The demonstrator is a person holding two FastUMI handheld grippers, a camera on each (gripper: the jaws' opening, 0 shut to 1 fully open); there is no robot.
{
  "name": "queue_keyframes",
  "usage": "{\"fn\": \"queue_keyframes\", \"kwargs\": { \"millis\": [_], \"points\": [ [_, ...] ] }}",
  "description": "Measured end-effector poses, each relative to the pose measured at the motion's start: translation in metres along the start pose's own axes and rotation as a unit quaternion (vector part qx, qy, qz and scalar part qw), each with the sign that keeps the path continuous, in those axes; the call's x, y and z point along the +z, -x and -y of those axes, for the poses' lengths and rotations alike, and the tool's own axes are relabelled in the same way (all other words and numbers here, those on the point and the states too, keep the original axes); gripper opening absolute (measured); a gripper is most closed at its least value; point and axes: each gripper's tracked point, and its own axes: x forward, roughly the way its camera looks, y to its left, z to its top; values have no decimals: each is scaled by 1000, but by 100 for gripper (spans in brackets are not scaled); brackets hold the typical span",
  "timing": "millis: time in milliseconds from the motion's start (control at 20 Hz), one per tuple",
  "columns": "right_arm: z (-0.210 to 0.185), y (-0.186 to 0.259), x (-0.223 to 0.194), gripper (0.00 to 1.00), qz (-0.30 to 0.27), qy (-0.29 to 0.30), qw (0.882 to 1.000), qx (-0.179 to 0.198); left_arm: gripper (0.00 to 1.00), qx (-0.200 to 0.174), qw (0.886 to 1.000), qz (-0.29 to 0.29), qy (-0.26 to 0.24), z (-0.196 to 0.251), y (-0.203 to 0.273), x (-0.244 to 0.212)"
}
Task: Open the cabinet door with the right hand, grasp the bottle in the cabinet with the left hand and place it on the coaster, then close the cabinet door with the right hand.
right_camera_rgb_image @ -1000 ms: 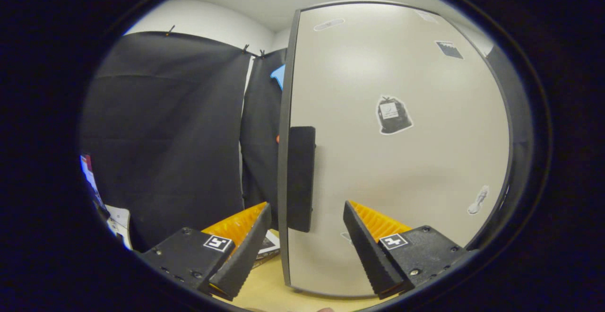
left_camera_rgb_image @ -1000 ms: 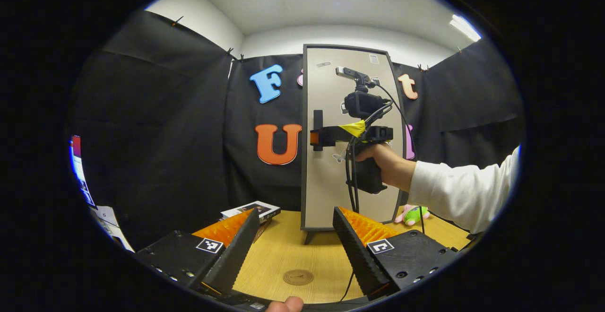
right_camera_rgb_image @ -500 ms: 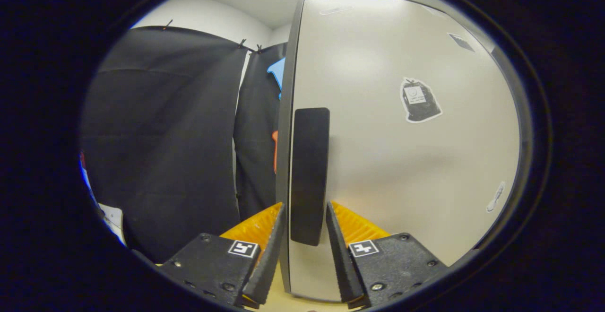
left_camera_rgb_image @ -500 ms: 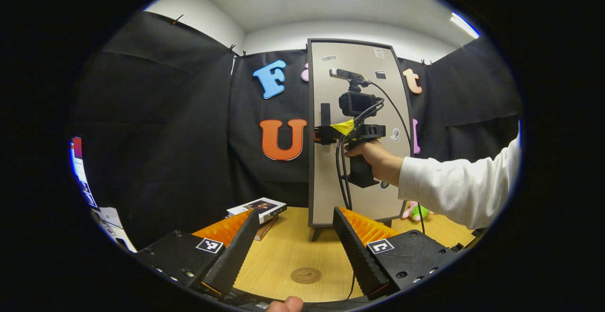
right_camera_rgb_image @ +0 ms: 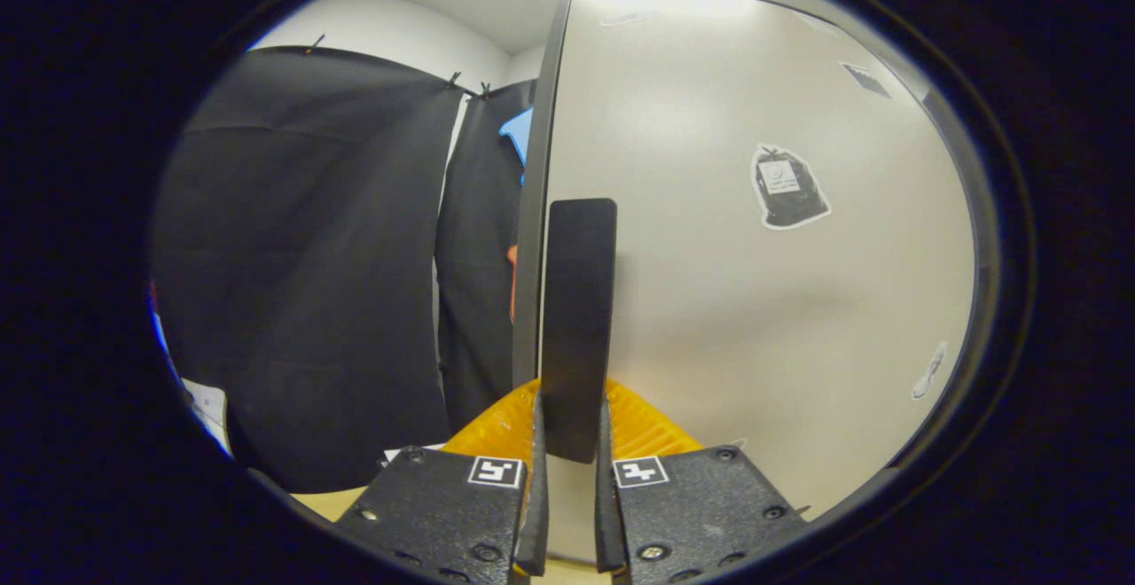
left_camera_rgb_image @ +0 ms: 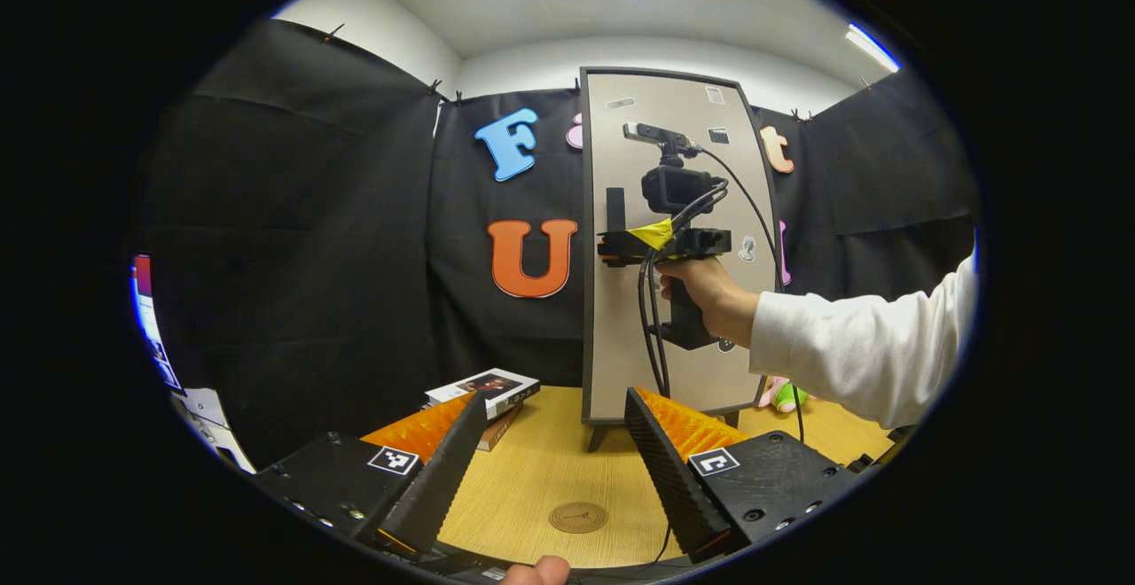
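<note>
The right gripper pinches the door handle between nearly closed fingers, the cabinet door still shut, so pull steadily along the hinge arc; the left gripper waits wide open and empty above the coaster.

We cannot see inside the cabinet, its door shut; the green toy at 4 o'clock sits half hidden behind it; the stickers seem too small to read.
</note>
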Motion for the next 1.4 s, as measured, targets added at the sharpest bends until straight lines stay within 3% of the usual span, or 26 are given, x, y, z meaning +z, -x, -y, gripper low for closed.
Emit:
{"fn": "queue_keyframes", "kwargs": {
  "millis": [600, 1050, 1400],
  "points": [
    [-16, 46, 3, 24, -23, -29, 999, 21, 95, -9, 1000, 12, 11, 0, 3, 7],
    [-3, 154, -2, 24, -9, -26, 998, 55, 94, -18, 1000, 20, 12, 16, 13, 13],
    [25, 253, -7, 24, -11, -25, 998, 52, 95, -48, 999, 24, 11, 46, 18, 15]
  ]
}}
